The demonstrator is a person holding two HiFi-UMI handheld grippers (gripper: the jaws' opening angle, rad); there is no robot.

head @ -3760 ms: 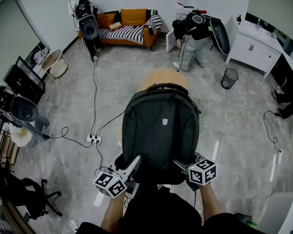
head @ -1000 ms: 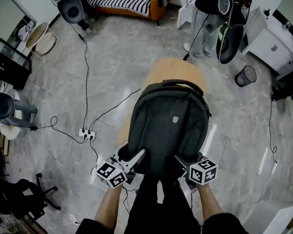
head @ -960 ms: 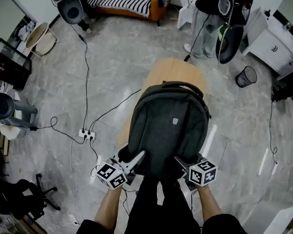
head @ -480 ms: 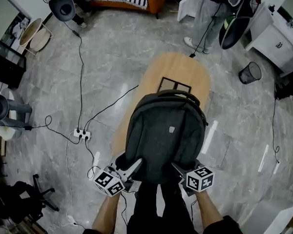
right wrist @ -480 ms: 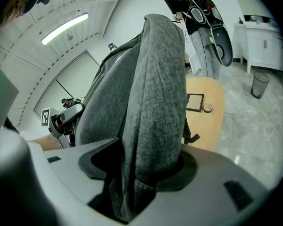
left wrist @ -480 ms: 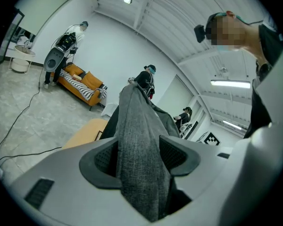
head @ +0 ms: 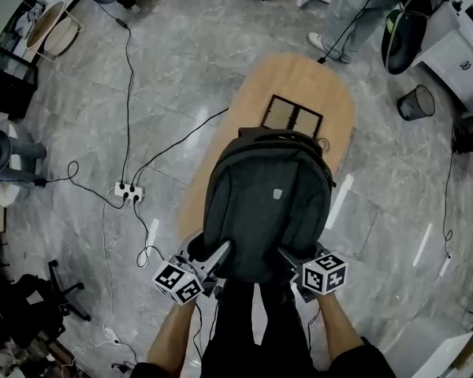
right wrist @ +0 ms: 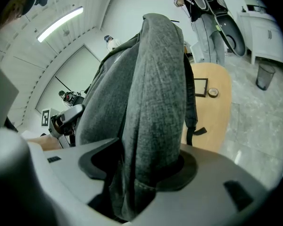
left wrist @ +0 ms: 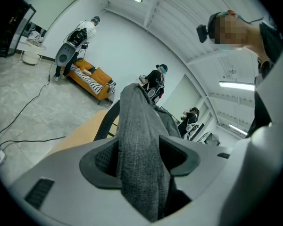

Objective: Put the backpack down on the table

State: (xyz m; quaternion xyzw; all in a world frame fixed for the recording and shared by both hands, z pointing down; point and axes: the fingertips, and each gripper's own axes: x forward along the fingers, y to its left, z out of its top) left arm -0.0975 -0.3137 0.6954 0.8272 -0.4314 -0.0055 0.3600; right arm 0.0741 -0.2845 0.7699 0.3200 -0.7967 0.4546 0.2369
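Observation:
A dark grey backpack [head: 266,203] hangs over the near end of a long oval wooden table [head: 299,85]. My left gripper [head: 213,260] is shut on the backpack's lower left edge, with grey fabric [left wrist: 139,159] pinched between its pads. At the lower right edge my right gripper [head: 290,260] is shut on a thick fold of the same fabric [right wrist: 151,126]. In the right gripper view the tabletop [right wrist: 212,112] shows past the bag. The backpack's underside and whether it touches the table are hidden.
A dark rectangular frame [head: 293,116] lies on the table beyond the bag, and a small round object [right wrist: 213,92] sits near it. Cables and a power strip [head: 127,191] trail over the tiled floor at the left. A waste bin [head: 416,102] and a person [head: 355,14] stand at the far right.
The backpack and both grippers have come down toward the table. More of the tabletop and the dark frame now show beyond the bag. Both grips are unchanged.

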